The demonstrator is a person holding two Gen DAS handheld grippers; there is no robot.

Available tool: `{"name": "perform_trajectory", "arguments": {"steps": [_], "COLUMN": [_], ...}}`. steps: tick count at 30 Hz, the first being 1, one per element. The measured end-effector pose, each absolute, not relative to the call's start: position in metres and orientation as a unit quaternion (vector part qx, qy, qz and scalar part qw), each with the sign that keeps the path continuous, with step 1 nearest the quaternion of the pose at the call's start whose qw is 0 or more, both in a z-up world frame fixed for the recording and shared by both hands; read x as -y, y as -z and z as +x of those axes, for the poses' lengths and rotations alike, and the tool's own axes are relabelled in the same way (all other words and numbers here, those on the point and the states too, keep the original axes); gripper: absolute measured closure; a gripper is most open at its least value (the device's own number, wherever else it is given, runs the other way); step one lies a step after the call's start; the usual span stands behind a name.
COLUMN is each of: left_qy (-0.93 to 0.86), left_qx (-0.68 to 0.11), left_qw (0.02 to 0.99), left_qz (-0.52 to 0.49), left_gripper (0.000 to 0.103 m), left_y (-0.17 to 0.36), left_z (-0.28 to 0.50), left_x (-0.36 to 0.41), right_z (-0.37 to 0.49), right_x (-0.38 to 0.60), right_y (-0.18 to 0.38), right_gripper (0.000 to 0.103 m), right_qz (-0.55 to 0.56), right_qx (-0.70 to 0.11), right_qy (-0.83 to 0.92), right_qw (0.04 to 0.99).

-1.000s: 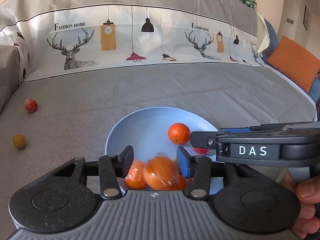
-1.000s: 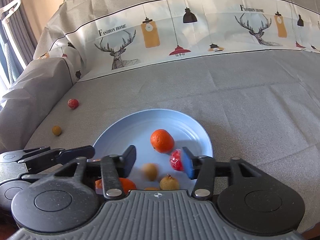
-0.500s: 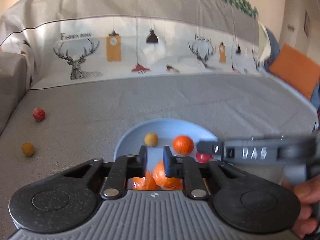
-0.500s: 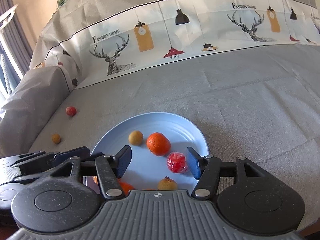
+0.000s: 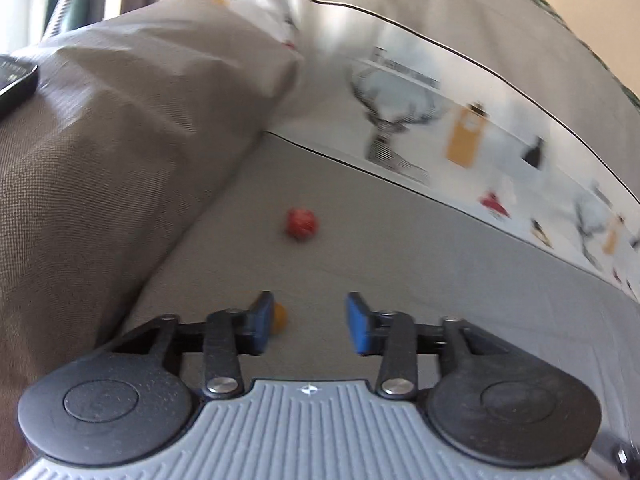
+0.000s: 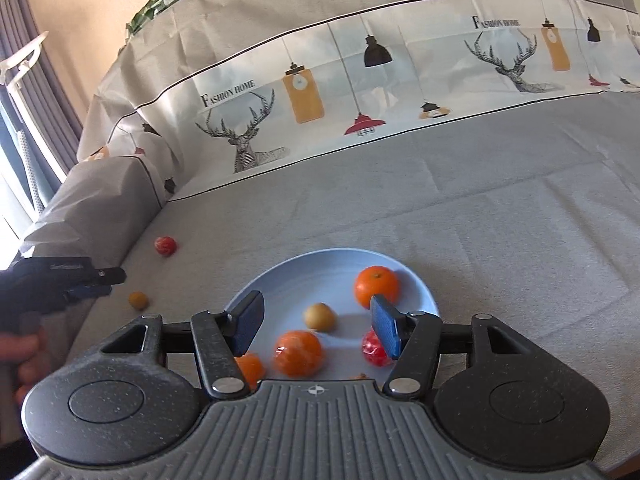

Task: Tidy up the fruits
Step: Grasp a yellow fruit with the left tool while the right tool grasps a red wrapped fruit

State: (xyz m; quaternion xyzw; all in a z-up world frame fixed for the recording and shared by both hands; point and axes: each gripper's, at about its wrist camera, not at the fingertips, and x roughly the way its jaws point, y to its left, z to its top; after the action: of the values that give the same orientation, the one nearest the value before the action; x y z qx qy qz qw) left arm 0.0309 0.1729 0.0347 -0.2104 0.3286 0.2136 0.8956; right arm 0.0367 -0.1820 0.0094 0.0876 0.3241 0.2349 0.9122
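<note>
A light blue plate (image 6: 280, 280) lies on the grey sofa seat. It holds an orange (image 6: 376, 286), a small tan fruit (image 6: 320, 316), two wrapped oranges (image 6: 298, 352) and a red fruit (image 6: 374, 350). My right gripper (image 6: 316, 326) hovers over the plate, open, with nothing between its pads. Off to the left my left gripper (image 5: 308, 322) (image 6: 112, 282) hangs over the seat near the armrest, its jaws opening and empty. A small yellow fruit (image 5: 280, 317) (image 6: 138, 300) peeks out just past its left finger. A red fruit (image 5: 302, 223) (image 6: 165, 245) lies farther on.
The covered armrest (image 5: 100, 160) rises close on the left, with a dark device (image 5: 16, 78) on top. The printed backrest cover (image 6: 360, 92) runs along the far side. A person's hand (image 6: 24, 354) holds the left gripper.
My left gripper let go of the wrapped oranges in the plate, shut, swung left to the loose fruits by the armrest and opened again. My right gripper released the red fruit and widened.
</note>
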Motion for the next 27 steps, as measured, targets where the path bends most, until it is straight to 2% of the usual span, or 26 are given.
{"name": "perform_trajectory", "arguments": {"steps": [2, 11, 14, 16, 18, 19, 24, 27], "left_qy": [-0.22, -0.237, -0.254, -0.261, -0.259, -0.258, -0.266, -0.242], "left_qx": [-0.336, -0.362, -0.372, -0.367, -0.358, -0.357, -0.359, -0.357], "left_qw": [0.893, 0.897, 0.887, 0.886, 0.889, 0.889, 0.885, 0.892], "left_qz": [-0.204, -0.094, -0.1, -0.11, -0.121, -0.123, -0.128, -0.138], "left_gripper": [0.041, 0.042, 0.051, 0.065, 0.092, 0.097, 0.096, 0.087], "left_y": [-0.029, -0.008, -0.002, -0.002, -0.003, -0.004, -0.005, -0.006], "left_z": [0.04, 0.065, 0.065, 0.063, 0.06, 0.06, 0.061, 0.062], "left_x": [-0.175, -0.145, -0.152, -0.156, -0.16, -0.16, -0.164, -0.164], "right_z": [0.037, 0.037, 0.038, 0.038, 0.037, 0.037, 0.046, 0.06], "right_x": [0.18, 0.159, 0.15, 0.141, 0.132, 0.127, 0.099, 0.071], "right_y": [-0.009, -0.009, -0.01, -0.012, -0.015, -0.016, -0.025, -0.025], "right_gripper": [0.042, 0.042, 0.042, 0.042, 0.042, 0.042, 0.042, 0.042], "right_qz": [0.089, 0.078, 0.077, 0.074, 0.071, 0.07, 0.069, 0.068], "right_qx": [-0.328, -0.336, -0.339, -0.339, -0.336, -0.334, -0.323, -0.323], "right_qy": [-0.239, -0.263, -0.273, -0.28, -0.287, -0.291, -0.31, -0.325], "right_qw": [0.909, 0.901, 0.897, 0.895, 0.894, 0.894, 0.891, 0.886]}}
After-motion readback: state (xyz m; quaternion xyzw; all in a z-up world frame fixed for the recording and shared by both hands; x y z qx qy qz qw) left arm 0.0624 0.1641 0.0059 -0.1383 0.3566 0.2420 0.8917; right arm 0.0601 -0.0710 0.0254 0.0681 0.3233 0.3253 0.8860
